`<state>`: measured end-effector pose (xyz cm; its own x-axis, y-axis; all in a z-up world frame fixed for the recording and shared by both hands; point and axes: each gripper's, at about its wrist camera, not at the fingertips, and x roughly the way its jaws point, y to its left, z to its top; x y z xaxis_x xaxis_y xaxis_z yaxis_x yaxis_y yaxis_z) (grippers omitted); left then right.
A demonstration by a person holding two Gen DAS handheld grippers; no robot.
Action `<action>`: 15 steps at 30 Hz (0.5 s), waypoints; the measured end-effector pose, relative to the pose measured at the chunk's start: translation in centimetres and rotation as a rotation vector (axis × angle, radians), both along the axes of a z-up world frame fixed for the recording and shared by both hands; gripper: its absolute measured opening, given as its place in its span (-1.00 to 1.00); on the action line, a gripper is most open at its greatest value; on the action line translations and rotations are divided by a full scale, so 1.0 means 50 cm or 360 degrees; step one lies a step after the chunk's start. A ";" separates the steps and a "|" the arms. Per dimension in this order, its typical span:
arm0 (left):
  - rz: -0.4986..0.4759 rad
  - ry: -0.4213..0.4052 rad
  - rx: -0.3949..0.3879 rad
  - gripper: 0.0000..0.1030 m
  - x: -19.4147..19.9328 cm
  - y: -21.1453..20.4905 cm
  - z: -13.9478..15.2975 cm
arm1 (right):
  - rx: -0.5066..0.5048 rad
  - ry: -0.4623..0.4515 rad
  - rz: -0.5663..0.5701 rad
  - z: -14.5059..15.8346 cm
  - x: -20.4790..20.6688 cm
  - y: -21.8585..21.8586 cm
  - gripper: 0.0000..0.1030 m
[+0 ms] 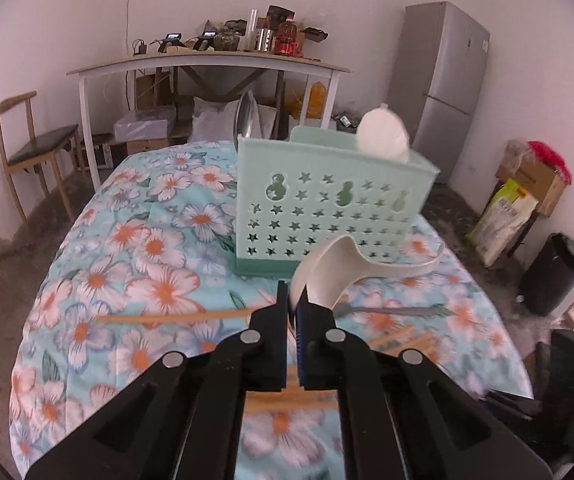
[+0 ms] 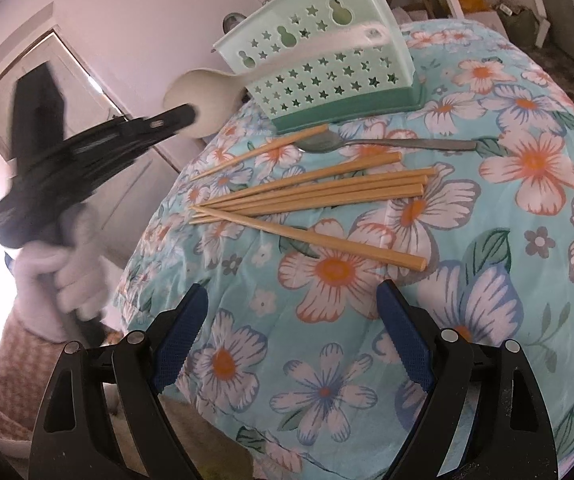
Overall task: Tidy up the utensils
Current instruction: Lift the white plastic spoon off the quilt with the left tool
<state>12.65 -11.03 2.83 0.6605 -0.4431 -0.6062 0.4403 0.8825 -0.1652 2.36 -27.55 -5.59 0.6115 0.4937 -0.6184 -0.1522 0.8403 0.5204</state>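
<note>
Left gripper (image 1: 291, 304) pinches white spoon (image 1: 327, 272) before caddy (image 1: 327, 200); right gripper (image 2: 291, 312) gapes near table edge.

Your utensil basket (image 2: 327, 60) stood on the table (image 2: 487, 320), a fork (image 2: 387, 145) lay just before it, the chopsticks (image 2: 319, 196) lay nearer you, before the fork, a ladle (image 1: 383, 136) stood in the basket.

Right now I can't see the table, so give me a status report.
Left gripper shut on white spoon, held above table. Right gripper open, empty. Green utensil caddy just ahead; chopsticks and metal spoon loose on cloth.
</note>
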 end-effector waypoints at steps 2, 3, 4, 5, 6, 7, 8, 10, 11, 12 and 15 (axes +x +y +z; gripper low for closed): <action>-0.0009 0.0013 -0.0040 -0.94 -0.023 0.022 0.015 | -0.0032 -0.0027 -0.0008 -0.002 -0.003 0.005 0.60; -0.0018 0.0032 -0.0076 -0.95 -0.033 0.037 0.022 | -0.0045 -0.0036 -0.0008 -0.002 -0.003 0.006 0.60; -0.0025 0.0054 -0.0112 -0.94 -0.042 0.053 0.026 | -0.0064 -0.0046 -0.0007 -0.002 -0.005 0.008 0.60; -0.0032 0.0078 -0.0142 -0.94 -0.048 0.068 0.030 | -0.0079 -0.0054 -0.0007 -0.002 -0.007 0.011 0.60; -0.0053 0.0127 -0.0179 -0.94 -0.054 0.088 0.031 | -0.0089 -0.0058 -0.0006 -0.003 -0.007 0.012 0.58; -0.0064 0.0163 -0.0205 -0.94 -0.058 0.103 0.030 | -0.0115 -0.0059 -0.0012 -0.001 -0.009 0.012 0.56; -0.0069 0.0191 -0.0225 -0.94 -0.062 0.114 0.029 | -0.0132 -0.0056 -0.0016 0.002 -0.010 0.011 0.51; -0.0091 0.0262 -0.0270 -0.94 -0.069 0.147 0.021 | -0.0188 -0.0044 -0.0029 0.010 -0.017 0.005 0.43; -0.0094 0.0285 -0.0285 -0.94 -0.072 0.160 0.017 | -0.0220 -0.0047 -0.0043 0.017 -0.021 0.000 0.42; -0.0119 0.0339 -0.0316 -0.95 -0.074 0.178 0.008 | -0.0257 -0.0066 -0.0066 0.029 -0.028 -0.010 0.39; -0.0164 0.0505 -0.0382 -0.95 -0.073 0.210 -0.033 | -0.0361 -0.0129 -0.0124 0.066 -0.031 -0.036 0.34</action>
